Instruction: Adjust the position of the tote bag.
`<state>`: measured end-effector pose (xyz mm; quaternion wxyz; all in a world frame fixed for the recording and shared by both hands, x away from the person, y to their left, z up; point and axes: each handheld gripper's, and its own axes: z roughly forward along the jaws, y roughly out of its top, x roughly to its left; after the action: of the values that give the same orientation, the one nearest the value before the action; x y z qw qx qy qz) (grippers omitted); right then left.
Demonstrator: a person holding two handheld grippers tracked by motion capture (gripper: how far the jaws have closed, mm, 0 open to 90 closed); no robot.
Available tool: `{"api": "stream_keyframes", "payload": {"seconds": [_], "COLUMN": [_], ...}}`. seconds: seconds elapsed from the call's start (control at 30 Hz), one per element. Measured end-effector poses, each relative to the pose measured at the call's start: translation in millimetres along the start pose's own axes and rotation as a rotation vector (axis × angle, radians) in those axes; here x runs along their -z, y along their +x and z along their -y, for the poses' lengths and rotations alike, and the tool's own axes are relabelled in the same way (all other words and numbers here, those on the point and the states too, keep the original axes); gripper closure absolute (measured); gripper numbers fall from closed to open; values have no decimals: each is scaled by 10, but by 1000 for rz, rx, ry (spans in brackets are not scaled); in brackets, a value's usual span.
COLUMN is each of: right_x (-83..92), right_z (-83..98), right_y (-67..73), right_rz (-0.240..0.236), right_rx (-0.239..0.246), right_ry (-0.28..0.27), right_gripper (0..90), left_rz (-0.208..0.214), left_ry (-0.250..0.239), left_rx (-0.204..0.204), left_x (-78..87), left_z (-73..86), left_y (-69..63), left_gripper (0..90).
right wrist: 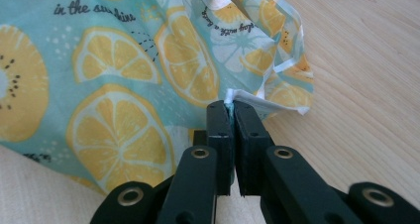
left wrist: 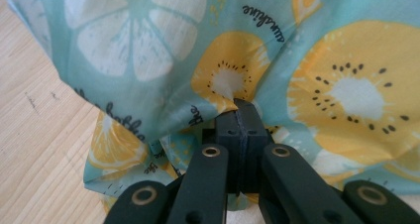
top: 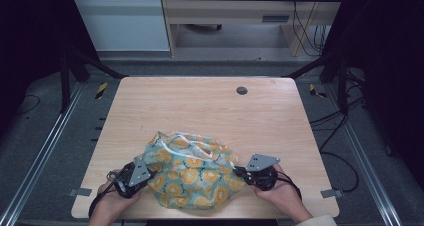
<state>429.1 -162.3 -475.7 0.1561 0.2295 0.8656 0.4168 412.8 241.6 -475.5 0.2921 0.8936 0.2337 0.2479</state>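
The left gripper (left wrist: 242, 110) is pinching the lemon-print cloth (top: 192, 173) between closed jaws; the right gripper (right wrist: 230, 105) is clamping its white-hemmed edge. The cloth is lying bunched between them near the front edge of the wooden table (top: 200, 106).

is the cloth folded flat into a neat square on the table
No, the fruit-print cloth lies bunched in a rumpled heap on the wooden table, in the high view.

Cloth (left wrist: 148, 45) cut off by both gripper views' edges.
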Motion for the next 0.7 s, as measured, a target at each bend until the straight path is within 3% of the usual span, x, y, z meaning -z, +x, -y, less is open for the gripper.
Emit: {"api": "stream_keyframes", "payload": {"seconds": [0.13, 0.7], "right_x": [-41, -173], "right_z": [-26, -75], "right_y": [-33, -80], "right_rz": [5, 58], "right_rx": [-24, -13], "right_ry": [14, 34], "right_gripper": [872, 876], "left_rz": [-11, -50], "left_ry": [1, 1], "left_rx": [5, 48], "left_x": [-31, -135], "left_z": [-16, -99], "left_y": [-3, 61], "left_gripper": [900, 900]}}
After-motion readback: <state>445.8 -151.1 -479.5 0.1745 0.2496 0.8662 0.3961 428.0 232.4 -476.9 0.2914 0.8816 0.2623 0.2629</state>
